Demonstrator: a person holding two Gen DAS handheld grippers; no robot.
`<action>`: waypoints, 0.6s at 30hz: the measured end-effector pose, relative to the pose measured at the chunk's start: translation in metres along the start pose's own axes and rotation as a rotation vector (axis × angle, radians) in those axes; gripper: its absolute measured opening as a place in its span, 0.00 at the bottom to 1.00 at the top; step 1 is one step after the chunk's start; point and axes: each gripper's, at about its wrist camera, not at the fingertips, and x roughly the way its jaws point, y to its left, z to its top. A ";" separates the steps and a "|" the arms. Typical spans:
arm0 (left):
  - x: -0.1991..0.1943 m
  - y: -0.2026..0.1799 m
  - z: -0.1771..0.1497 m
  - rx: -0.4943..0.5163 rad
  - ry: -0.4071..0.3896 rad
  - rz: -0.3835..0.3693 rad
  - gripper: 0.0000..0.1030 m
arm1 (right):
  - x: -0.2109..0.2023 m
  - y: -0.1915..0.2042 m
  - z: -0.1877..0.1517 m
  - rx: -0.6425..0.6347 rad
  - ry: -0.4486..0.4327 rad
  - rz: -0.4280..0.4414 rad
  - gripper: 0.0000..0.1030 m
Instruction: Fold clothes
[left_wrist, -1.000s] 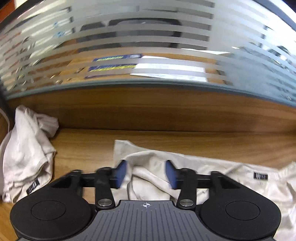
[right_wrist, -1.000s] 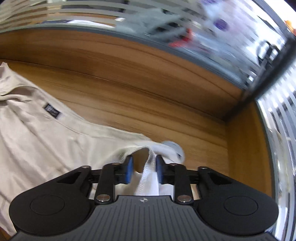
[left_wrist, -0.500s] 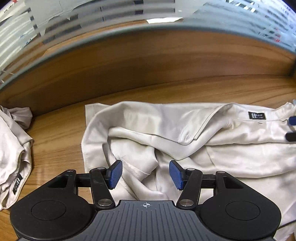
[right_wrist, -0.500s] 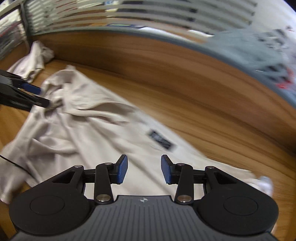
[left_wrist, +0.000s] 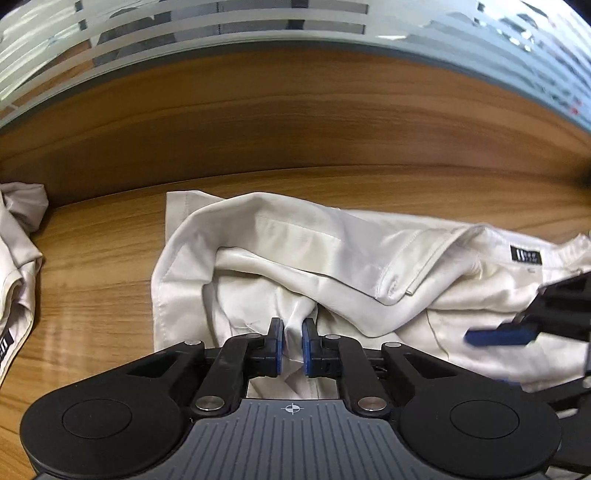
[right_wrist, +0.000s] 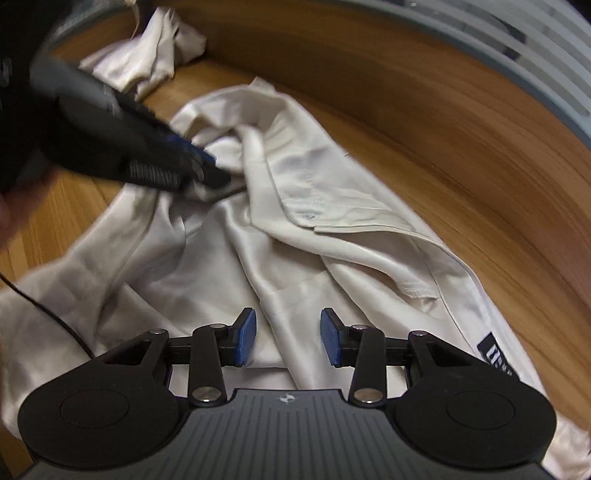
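Note:
A crumpled cream garment (left_wrist: 332, 266) with a black label (left_wrist: 525, 254) lies spread on the wooden table. My left gripper (left_wrist: 292, 345) is shut on a fold of it near its left part. It also shows in the right wrist view (right_wrist: 207, 170), pinching the cloth (right_wrist: 314, 206). My right gripper (right_wrist: 287, 341) is open and empty just above the garment's middle. It shows in the left wrist view (left_wrist: 517, 334) at the right, blurred.
A second cream garment (left_wrist: 18, 258) lies bunched at the table's left end, also in the right wrist view (right_wrist: 155, 55). A wooden back panel (left_wrist: 295, 122) with striped frosted glass (left_wrist: 258, 29) above it runs behind the table. A thin black cable (right_wrist: 48, 317) crosses the cloth at left.
My left gripper has closed on a fold of the garment. My right gripper has swung left over the garment's middle and stays open.

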 end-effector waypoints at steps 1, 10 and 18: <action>-0.003 0.001 0.001 -0.003 -0.008 -0.003 0.09 | 0.002 -0.001 -0.001 -0.002 0.009 -0.004 0.05; -0.061 0.001 0.004 -0.011 -0.079 -0.082 0.05 | -0.072 -0.023 -0.017 0.088 -0.103 -0.011 0.02; -0.131 0.001 -0.010 -0.108 -0.090 -0.271 0.05 | -0.173 -0.039 -0.058 0.183 -0.182 -0.026 0.01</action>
